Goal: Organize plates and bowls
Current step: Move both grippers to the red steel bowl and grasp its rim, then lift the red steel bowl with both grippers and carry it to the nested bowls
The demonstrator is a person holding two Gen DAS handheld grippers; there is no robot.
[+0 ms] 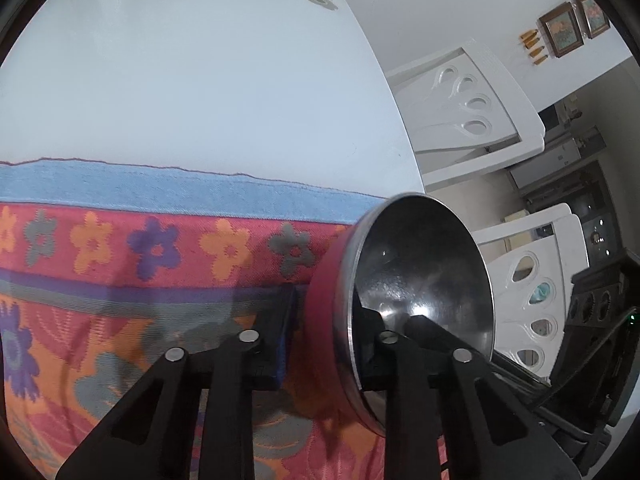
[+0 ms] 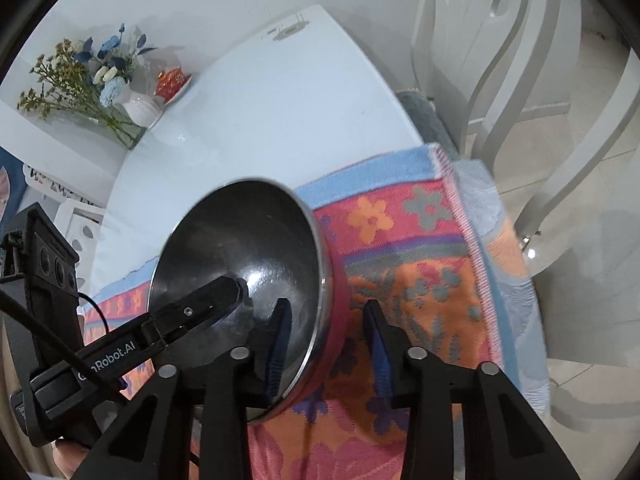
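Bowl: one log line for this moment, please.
bowl: metal, red outside, tilted | left tongs: on rim | right tongs: astride rim | under: flowered cloth, white table

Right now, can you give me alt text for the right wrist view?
A steel bowl with a red outer wall sits tilted on a floral cloth, its near rim between the right claw's fingers. The left claw reaches inside it. Behind on the white table stands a flower vase.
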